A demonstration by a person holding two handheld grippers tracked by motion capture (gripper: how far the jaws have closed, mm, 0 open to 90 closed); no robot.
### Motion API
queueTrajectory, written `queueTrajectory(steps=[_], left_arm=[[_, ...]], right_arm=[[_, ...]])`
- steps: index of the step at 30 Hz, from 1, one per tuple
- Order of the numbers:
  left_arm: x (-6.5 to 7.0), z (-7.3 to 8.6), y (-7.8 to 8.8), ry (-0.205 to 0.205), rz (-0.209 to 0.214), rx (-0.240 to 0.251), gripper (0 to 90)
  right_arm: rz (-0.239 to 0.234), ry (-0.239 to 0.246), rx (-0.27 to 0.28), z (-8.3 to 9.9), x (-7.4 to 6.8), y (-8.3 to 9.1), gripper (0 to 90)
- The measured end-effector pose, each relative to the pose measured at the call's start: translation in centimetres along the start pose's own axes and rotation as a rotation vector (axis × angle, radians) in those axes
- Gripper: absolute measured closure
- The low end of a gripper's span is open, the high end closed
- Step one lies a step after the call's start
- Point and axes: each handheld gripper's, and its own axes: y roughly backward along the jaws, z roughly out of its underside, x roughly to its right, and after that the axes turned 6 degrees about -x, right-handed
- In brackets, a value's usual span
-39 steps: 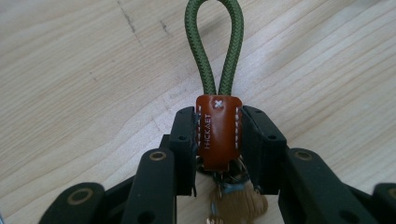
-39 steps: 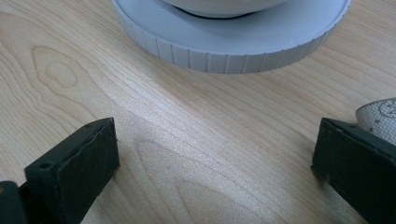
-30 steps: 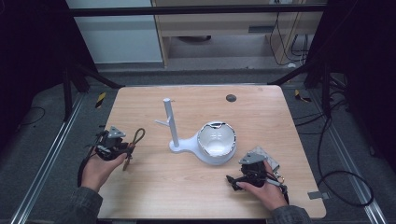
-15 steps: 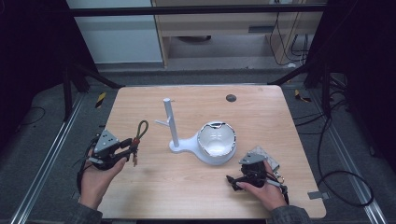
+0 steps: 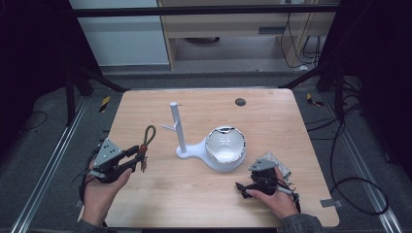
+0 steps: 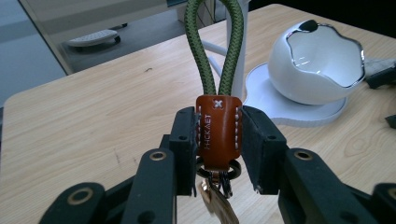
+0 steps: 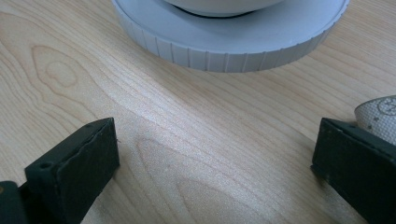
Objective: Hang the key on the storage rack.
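Note:
My left gripper [image 5: 138,158] is at the table's left side, shut on a key strap's brown leather tab [image 6: 218,130]. The strap's green cord loop [image 5: 148,133] stands up from the jaws, toward the white post. A metal clasp and key [image 6: 217,198] hang under the tab. A white stand at mid-table has an upright post [image 5: 177,128] with a side hook and a white bowl [image 5: 224,148] on its base. My right gripper [image 5: 241,187] rests near the front right, just in front of the stand's base [image 7: 233,42]. Its jaws are open with bare wood between them [image 7: 215,154].
A small dark round hole [image 5: 240,102] sits at the table's far side. The wooden table [image 5: 291,126] is ringed by dark metal frame legs and floor cables. A pale spotted scrap [image 7: 380,116] lies beside the right jaw.
My left gripper has drawn a little toward the near-left and turned. The cord loop now stands up from the jaws instead of drooping. The right gripper has stayed put.

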Motion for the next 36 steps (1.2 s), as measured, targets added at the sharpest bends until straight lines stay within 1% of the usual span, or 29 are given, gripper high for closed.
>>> queueTrajectory(steps=[3,6,9,12,15,16,17,18,19,23,24,28,30,31,33,34,36], left_arm=[[0.3,-0.3,0.0,-0.005,0.002,0.009,66.3],[0.6,-0.5,0.0,-0.005,0.012,0.020,66.3],[1.4,-1.2,-0.3,-0.010,0.027,0.042,66.2],[2.1,-1.8,-0.7,-0.025,0.040,0.049,66.2],[2.6,-2.4,-1.3,-0.032,0.051,0.047,66.2],[2.6,-2.4,-1.3,-0.032,0.051,0.047,66.2],[3.0,-2.8,-1.7,-0.037,0.054,0.046,66.2],[3.0,-2.8,-1.7,-0.037,0.054,0.046,66.2],[3.2,-3.2,-2.2,-0.042,0.056,0.044,66.2],[3.5,-3.6,-3.2,-0.048,0.054,0.028,66.2],[3.5,-3.6,-3.2,-0.048,0.054,0.028,66.2],[3.3,-3.6,-4.4,-0.027,0.045,0.011,66.2],[3.3,-3.5,-4.7,-0.023,0.045,0.008,66.1],[3.3,-3.5,-5.2,-0.020,0.048,0.000,66.1],[3.4,-3.3,-5.6,-0.012,0.051,-0.005,66.1],[3.4,-3.3,-5.6,-0.012,0.051,-0.005,66.1],[3.3,-3.1,-6.1,-0.003,0.048,-0.015,66.1]], right_arm=[[0.003,0.000,0.002,0.0,0.0,0.0,0.5],[0.000,-0.006,0.003,0.1,0.0,0.0,0.5],[0.000,-0.006,0.002,0.1,0.0,0.0,0.6],[0.001,-0.006,0.003,0.1,0.0,0.0,0.5],[0.001,-0.006,0.002,0.1,0.0,0.0,0.5],[0.001,-0.004,0.003,0.1,0.0,0.0,0.6],[0.001,-0.004,0.003,0.1,0.0,0.0,0.5],[0.001,-0.004,0.003,0.1,0.0,0.0,0.5],[0.000,-0.005,0.002,0.1,0.0,0.1,0.6],[0.000,-0.002,0.000,0.2,0.0,0.1,0.6],[0.001,-0.002,0.000,0.2,0.0,0.1,0.6],[0.000,-0.002,0.003,0.2,0.0,0.1,0.5],[0.000,-0.002,0.003,0.2,0.0,0.1,0.6],[0.000,-0.002,0.003,0.2,0.0,0.1,0.6],[-0.001,-0.002,0.001,0.2,0.0,0.2,0.6],[-0.001,-0.002,0.001,0.2,0.0,0.2,0.6],[0.000,-0.001,0.001,0.2,0.0,0.2,0.6]])
